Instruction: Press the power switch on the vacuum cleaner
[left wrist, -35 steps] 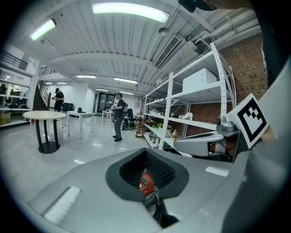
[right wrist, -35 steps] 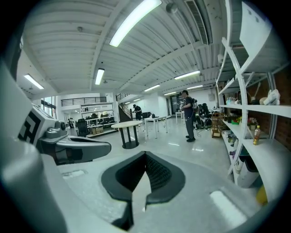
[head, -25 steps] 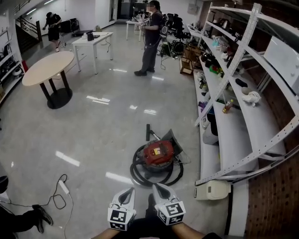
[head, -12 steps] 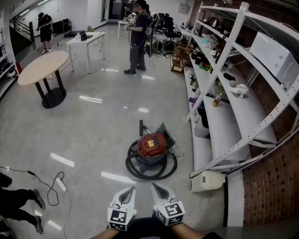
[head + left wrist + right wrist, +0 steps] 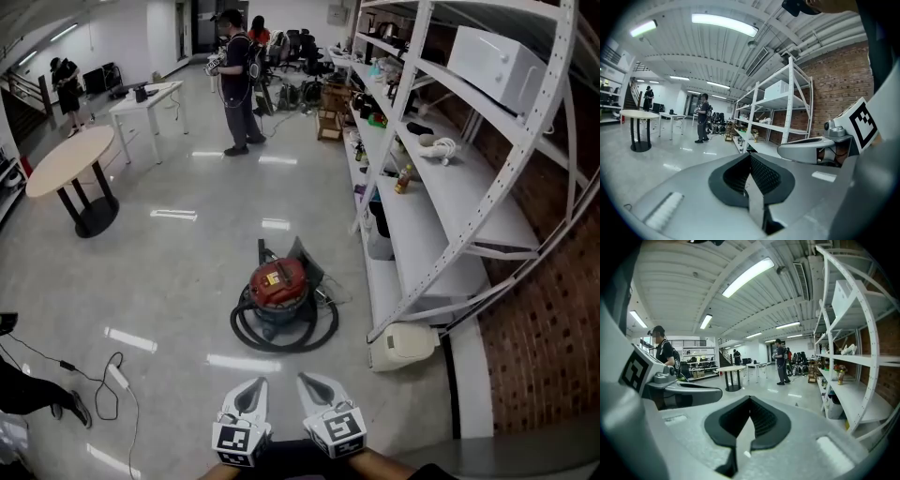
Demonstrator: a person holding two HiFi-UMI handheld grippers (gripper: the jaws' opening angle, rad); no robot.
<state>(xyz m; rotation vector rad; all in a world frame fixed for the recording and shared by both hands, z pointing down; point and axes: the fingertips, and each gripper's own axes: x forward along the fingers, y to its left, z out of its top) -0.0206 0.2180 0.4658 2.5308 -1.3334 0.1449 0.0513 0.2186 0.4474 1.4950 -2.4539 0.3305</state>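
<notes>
The vacuum cleaner (image 5: 278, 282) is a red drum with a black hose (image 5: 281, 330) coiled round its base. It stands on the shiny floor in the middle of the head view. Both grippers are held low at the bottom edge, well short of it. My left gripper (image 5: 255, 389) and my right gripper (image 5: 311, 386) point toward the vacuum side by side. Each is shut with nothing between the jaws, as the left gripper (image 5: 751, 157) and right gripper (image 5: 750, 401) views show. Neither gripper view shows the vacuum. Its switch is too small to make out.
A white shelving rack (image 5: 441, 216) runs along the right, with a white appliance (image 5: 403, 345) on the floor at its foot. A cable with a power strip (image 5: 114, 375) lies at the left near a person's leg (image 5: 37, 398). A round table (image 5: 61, 159) and a standing person (image 5: 234, 80) are farther off.
The head view has shifted: the vacuum cleaner now sits further left and a little higher in the frame. Both grippers stay shut at the bottom edge.
</notes>
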